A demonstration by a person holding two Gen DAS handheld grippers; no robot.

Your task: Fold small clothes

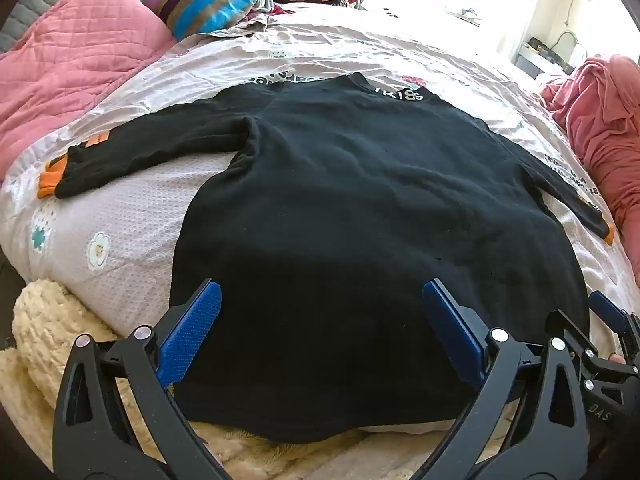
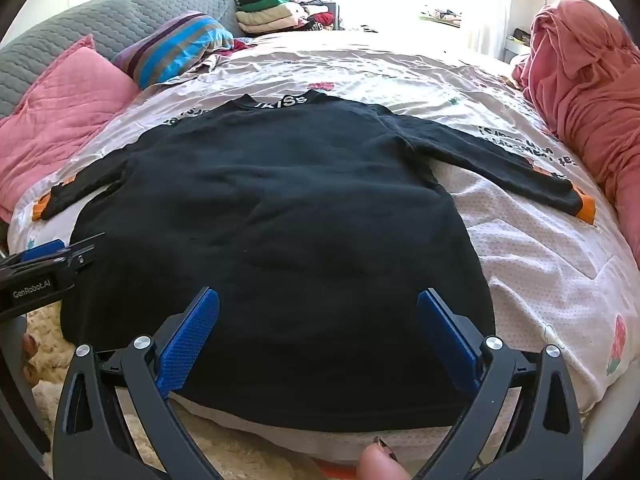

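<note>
A black long-sleeved top (image 1: 340, 200) with orange cuffs lies flat on the bed, back up, both sleeves spread out; it also shows in the right wrist view (image 2: 280, 220). Its collar (image 2: 282, 101) with white lettering points away. My left gripper (image 1: 320, 320) is open, its blue pads over the hem on the left part. My right gripper (image 2: 318, 324) is open over the hem on the right part. Neither holds anything. The left sleeve cuff (image 1: 50, 180) and the right sleeve cuff (image 2: 586, 206) lie on the sheet.
The bed sheet (image 2: 540, 260) is pale with prints. Pink pillows (image 1: 68, 64) and a striped pillow (image 1: 216, 0) lie at the left. A pink blanket heap (image 2: 588, 80) is at the right. Folded clothes (image 2: 276, 12) are stacked at the far end. A cream fluffy rug (image 1: 48, 340) lies below the near edge.
</note>
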